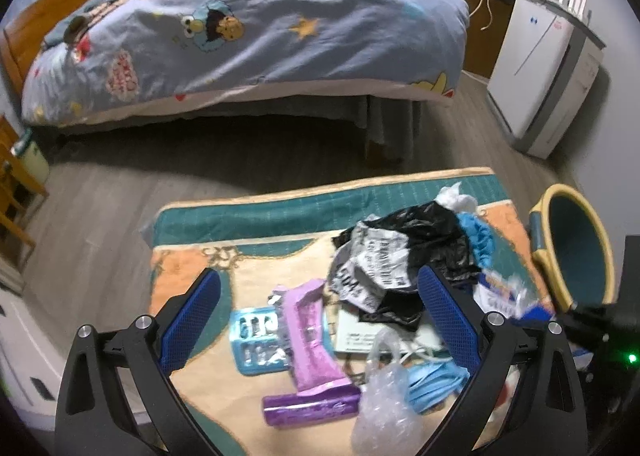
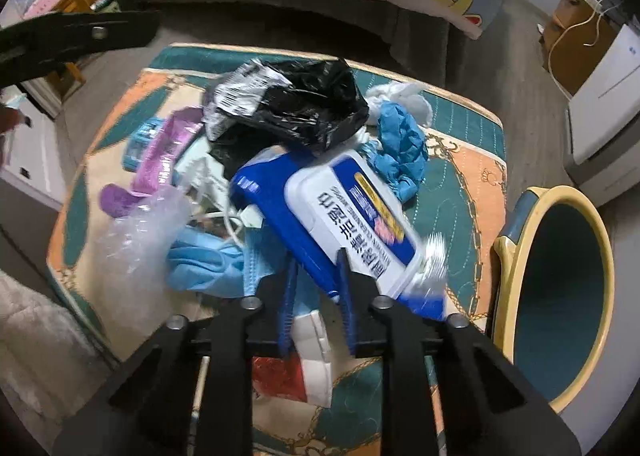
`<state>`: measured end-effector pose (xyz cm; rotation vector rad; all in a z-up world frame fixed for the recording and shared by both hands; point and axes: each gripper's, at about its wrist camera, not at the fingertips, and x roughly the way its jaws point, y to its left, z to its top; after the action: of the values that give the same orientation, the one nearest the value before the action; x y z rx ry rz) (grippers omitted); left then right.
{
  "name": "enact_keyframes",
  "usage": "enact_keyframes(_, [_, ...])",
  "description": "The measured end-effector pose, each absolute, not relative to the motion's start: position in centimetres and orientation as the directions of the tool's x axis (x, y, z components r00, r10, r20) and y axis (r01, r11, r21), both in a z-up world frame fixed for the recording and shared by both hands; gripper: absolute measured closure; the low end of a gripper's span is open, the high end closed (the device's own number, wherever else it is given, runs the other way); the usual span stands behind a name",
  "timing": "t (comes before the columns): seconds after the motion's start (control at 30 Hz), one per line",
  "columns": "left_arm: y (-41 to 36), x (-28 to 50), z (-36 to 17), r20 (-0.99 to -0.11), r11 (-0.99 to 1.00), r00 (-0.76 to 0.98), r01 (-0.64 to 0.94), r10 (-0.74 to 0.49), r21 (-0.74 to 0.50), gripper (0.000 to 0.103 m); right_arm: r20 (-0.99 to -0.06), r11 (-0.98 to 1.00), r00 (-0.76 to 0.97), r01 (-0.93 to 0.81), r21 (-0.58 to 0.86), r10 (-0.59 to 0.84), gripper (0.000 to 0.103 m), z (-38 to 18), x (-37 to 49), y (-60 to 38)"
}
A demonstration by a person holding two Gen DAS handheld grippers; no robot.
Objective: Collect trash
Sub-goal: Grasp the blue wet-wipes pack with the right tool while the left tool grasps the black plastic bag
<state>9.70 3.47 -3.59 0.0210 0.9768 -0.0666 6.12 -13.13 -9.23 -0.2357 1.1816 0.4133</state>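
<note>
Bedroom floor, rug (image 2: 452,191) strewn with trash beside bed (image 1: 256,27).

Right gripper (image 2: 316,276) clamped on blue-and-white wipes pack (image 2: 352,223), fingers pinching its near edge; pack tilted, lifted above the pile, motion-blurred at its right end. Bin (image 2: 560,296) just right of the pack, at the rug's edge, opening tipped toward the camera.

Left gripper (image 1: 320,320) spread wide, nothing between the fingers, hovering over the left side of the pile.

Trash on rug: black bag (image 2: 304,107) with white printed label at the far side; blue glove (image 2: 400,147) and white tissue (image 2: 404,95) right of it; purple wrapper (image 1: 312,336) and purple roll (image 1: 312,410) near the left gripper; light-blue blister tray (image 1: 256,340) touching the wrapper's left side; clear plastic bag (image 1: 380,408) just beside the roll; blue face mask (image 2: 216,260) under the pack's left side; white cord (image 2: 232,223) partly buried; red-and-white packet (image 2: 296,368) directly under the right gripper.

White air purifier (image 1: 536,75) by the far wall, well apart from the rug. Wooden nightstand (image 2: 576,51) with cable behind it.
</note>
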Motion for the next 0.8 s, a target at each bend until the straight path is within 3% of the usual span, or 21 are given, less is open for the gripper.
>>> enact_keyframes(0.13, [2.4,9.9,-3.6,-0.824,0.994,0.562,0.112,-0.071,-0.009,0.005,-0.931,0.901,0.291,-0.426,0.079,0.219,0.098,-7.1,5.3,-14.6])
enact_keyframes(0.33, [-0.4,10.8,-5.1,-0.838,0.974,0.537,0.223,-0.093,0.035,0.005,-0.906,0.931,0.314,-0.315,0.184,0.285,0.099,-3.8,5.3,-19.2])
enact_keyframes(0.57, [-4.5,11.1,-8.1,-0.871,0.936,0.472,0.349,-0.135,0.044,0.008,-0.871,0.962,0.416,-0.192,0.196,0.26,0.099,-2.1,7.2,-23.5])
enact_keyframes(0.8, [-7.5,9.8,-10.7,-0.905,0.87,0.415,0.477,-0.097,0.125,0.023,-0.871,0.965,0.417,-0.135,0.224,0.26,0.099,-2.9,8.2,-25.1])
